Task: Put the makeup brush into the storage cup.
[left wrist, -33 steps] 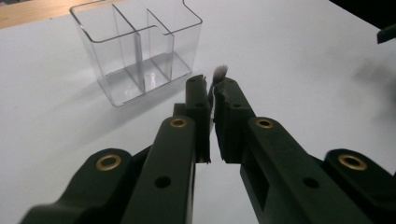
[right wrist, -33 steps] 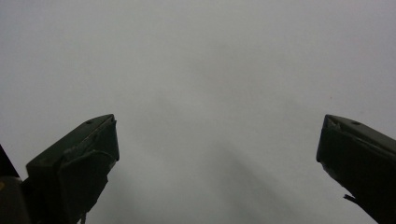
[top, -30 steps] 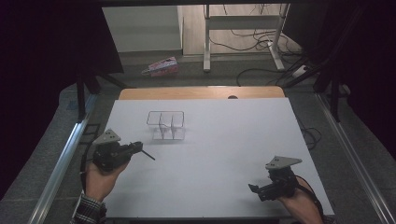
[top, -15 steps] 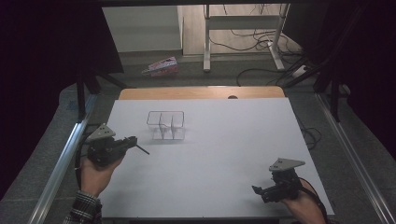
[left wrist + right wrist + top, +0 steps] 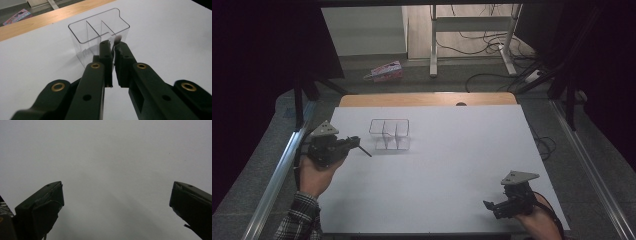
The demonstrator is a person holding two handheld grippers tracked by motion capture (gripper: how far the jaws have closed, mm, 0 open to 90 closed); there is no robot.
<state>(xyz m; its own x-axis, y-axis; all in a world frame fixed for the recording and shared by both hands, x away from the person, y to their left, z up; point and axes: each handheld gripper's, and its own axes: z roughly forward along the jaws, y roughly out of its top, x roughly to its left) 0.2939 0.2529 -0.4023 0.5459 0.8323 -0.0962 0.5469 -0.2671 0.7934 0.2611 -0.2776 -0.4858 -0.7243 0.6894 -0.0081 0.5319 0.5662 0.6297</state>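
A clear plastic container (image 5: 389, 134) with three compartments stands empty on the white table top (image 5: 462, 150), left of the middle. My left gripper (image 5: 357, 141) hovers just left of it, pointing at it. Its jaws are shut on a thin dark stick (image 5: 365, 151) that pokes out toward the container. In the left gripper view the container (image 5: 100, 32) stands right behind the closed jaws of the left gripper (image 5: 112, 43), and a blurred grey tip (image 5: 118, 38) shows between them. My right gripper (image 5: 490, 207) rests near the front right corner. In its own view the right gripper (image 5: 116, 185) is open over bare white surface.
A strip of wooden table edge (image 5: 427, 99) runs along the far side. Metal rails (image 5: 282, 170) flank the table. On the floor beyond lie a pink packet (image 5: 384, 71) and cables beside a desk frame (image 5: 432, 45).
My left hand has lifted and drifted a little to the left with the stick still in its jaws. The right hand has stayed where it was.
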